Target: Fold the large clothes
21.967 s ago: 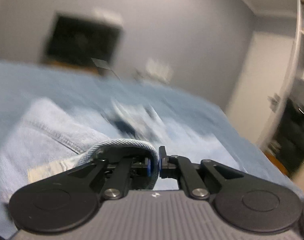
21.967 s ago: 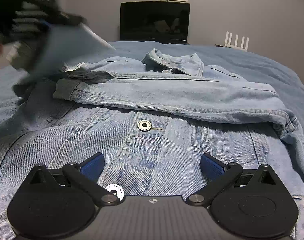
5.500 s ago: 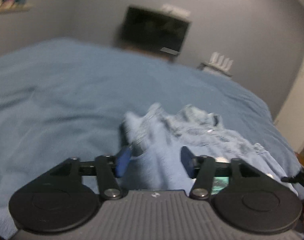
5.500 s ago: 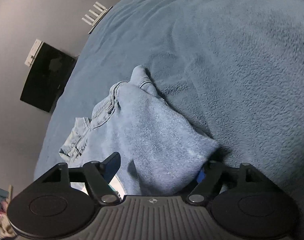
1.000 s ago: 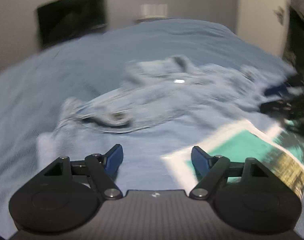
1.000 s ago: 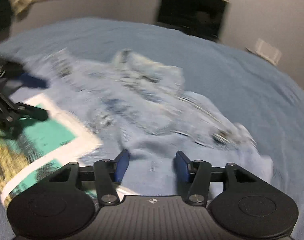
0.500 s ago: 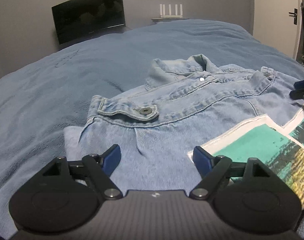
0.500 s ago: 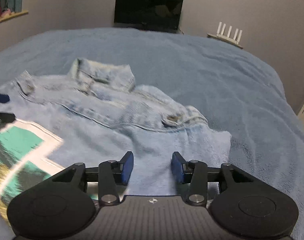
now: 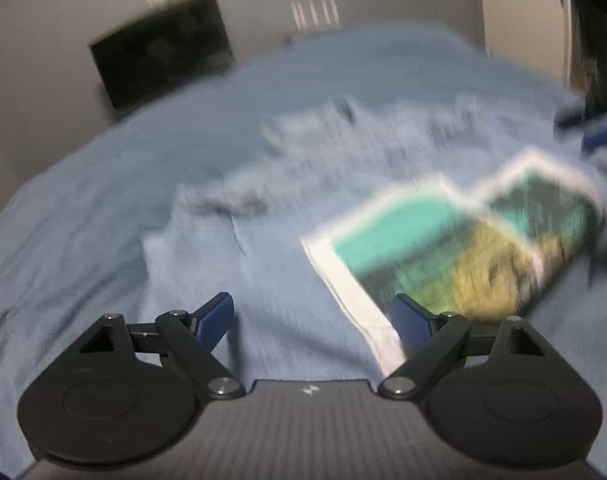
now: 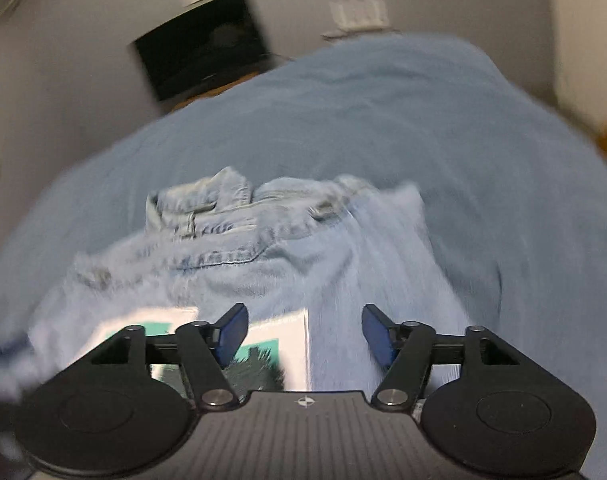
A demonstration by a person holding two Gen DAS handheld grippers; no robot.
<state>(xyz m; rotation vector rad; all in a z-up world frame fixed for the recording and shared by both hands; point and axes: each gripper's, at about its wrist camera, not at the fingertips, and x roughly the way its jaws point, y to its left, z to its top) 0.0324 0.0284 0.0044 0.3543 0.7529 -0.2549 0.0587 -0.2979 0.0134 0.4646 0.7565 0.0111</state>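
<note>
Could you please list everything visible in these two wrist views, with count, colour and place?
Light blue denim jacket: one, pale blue, lying folded on the bed, collar toward the far wall.
Printed patch with white border: one, teal, yellow and white, on the jacket's near part.
Blue fleece bed cover: one, dusty blue, under the jacket.
Black flat screen: one, black, against the far wall.
White router with antennas: one, white, right of the screen.
White door: one, white, far right.
Left gripper: one, black with blue pads, open, over the jacket.
Right gripper: one, black with blue pads, open, over the jacket.
</note>
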